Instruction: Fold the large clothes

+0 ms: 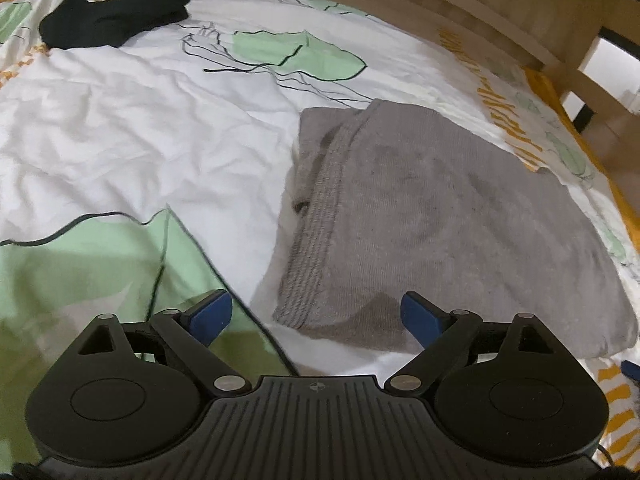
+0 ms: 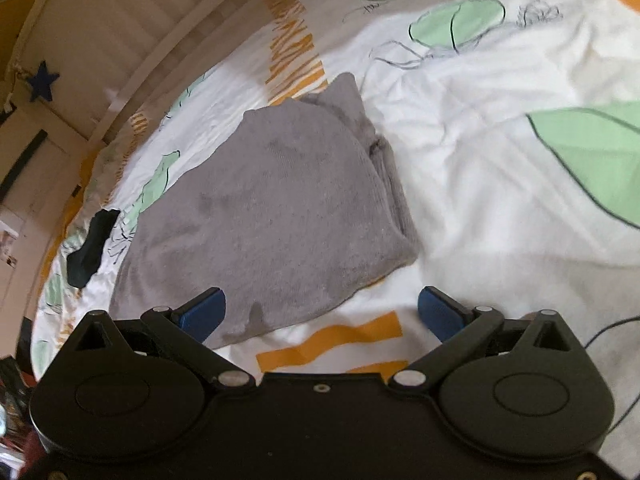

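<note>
Grey ribbed-hem knit sweater (image 1: 452,216) lies folded on the patterned bed quilt (image 1: 120,140); both grippers, left (image 1: 316,314) and right (image 2: 322,312), jaws spread empty; next, probably square edges gently.

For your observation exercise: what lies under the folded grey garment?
The grey garment lies on the patterned bedcover, whose white and orange print shows around its edges. Whatever is beneath its folded layers is covered.

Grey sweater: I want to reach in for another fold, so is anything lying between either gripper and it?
Nothing visible. The left gripper and right gripper are both open, at the near edge of the grey sweater. The black garment lies well apart.
</note>
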A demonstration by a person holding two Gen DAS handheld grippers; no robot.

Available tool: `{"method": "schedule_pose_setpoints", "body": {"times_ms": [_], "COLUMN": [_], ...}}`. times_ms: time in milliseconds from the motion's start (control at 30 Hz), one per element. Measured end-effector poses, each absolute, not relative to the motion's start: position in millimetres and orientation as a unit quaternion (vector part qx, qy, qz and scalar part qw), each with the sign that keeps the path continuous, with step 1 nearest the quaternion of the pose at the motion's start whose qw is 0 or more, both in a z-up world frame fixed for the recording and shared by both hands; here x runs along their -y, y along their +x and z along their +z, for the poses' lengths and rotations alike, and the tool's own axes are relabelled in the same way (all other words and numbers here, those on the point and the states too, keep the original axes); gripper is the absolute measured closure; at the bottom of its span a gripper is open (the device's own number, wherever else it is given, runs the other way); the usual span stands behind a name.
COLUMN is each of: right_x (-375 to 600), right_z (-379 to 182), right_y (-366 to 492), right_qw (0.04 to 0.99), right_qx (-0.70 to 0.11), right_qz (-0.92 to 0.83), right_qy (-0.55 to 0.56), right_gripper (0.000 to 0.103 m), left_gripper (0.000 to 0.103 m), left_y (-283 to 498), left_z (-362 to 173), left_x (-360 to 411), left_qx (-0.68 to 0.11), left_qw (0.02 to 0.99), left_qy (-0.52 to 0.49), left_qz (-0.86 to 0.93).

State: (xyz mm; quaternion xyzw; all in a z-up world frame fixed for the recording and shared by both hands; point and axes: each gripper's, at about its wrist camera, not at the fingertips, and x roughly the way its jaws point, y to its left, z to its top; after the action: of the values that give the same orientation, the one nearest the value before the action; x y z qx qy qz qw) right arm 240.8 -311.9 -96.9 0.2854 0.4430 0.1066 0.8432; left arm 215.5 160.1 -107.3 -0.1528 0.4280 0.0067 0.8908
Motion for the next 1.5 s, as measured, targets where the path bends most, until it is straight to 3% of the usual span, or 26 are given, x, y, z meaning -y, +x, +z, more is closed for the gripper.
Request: {"method": "schedule_pose_setpoints", "body": {"times_ms": [400,433,467,500,533,567,600,833,1033,1200,1300,1367,1467,1500], "right_x": [310.8,308.8,306.5,304.1,301.8,299.6,298.8,303.5,315.2,323.0,322.5,324.1,331.9,333.1], "right_z": [-117.4,-117.9,-117.7,-117.3,-116.7,-117.1,-119.5,-98.7,-65.4,-54.6,-70.0,-80.5,-75.8,-68.7], "right_y": [269.5,272.3,273.8,275.2,276.2,277.4,278.4,261.0,237.8,208.6,203.4,198.8,195.3,196.0], "right_qw": [0.829,0.830,0.832,0.835,0.837,0.839,0.839,0.854,0.853,0.835,0.817,0.814,0.813,0.821], "right_qx": [-0.389,-0.386,-0.384,-0.383,-0.385,-0.392,-0.401,-0.362,-0.339,-0.383,-0.464,-0.496,-0.486,-0.475], "right_qz": [0.152,0.156,0.160,0.164,0.165,0.159,0.148,0.152,0.161,0.171,0.149,0.126,0.127,0.128], "right_qy": [0.373,0.371,0.366,0.360,0.351,0.341,0.336,0.341,0.363,0.356,0.310,0.276,0.294,0.289], "right_gripper": [0.000,0.000,0.000,0.009,0.034,0.046,0.075,0.085,0.086,0.084,0.072,0.053,0.043,0.032], "left_gripper": [0.007,0.010,0.025,0.034,0.052,0.080,0.088,0.090,0.090,0.088,0.085,0.082,0.079,0.077], "left_y": [248.9,249.8,250.3,250.5,250.3,250.4,250.3,238.4,209.2,184.8,179.6,175.1,168.0,165.0], "left_z": [-117.5,-117.7,-117.6,-117.4,-116.5,-115.1,-114.1,-88.7,-53.2,-62.1,-79.9,-86.2,-75.3,-66.7], "left_x": [-157.0,-158.1,-159.1,-159.7,-159.6,-159.6,-160.7,-184.5,-183.6,-187.1,-182.2,-184.2,-187.2,-184.9], "left_qx": [-0.411,-0.405,-0.400,-0.398,-0.400,-0.402,-0.404,-0.376,-0.361,-0.410,-0.448,-0.450,-0.417,-0.400], "left_qw": [0.891,0.890,0.889,0.886,0.885,0.886,0.886,0.870,0.871,0.860,0.871,0.876,0.888,0.897], "left_qy": [-0.192,-0.203,-0.216,-0.231,-0.233,-0.228,-0.225,-0.305,-0.304,-0.270,-0.185,-0.166,-0.194,-0.186], "left_qz": [-0.035,-0.043,-0.053,-0.058,-0.050,-0.043,-0.042,-0.092,-0.138,-0.137,-0.079,-0.047,-0.029,-0.020]}}
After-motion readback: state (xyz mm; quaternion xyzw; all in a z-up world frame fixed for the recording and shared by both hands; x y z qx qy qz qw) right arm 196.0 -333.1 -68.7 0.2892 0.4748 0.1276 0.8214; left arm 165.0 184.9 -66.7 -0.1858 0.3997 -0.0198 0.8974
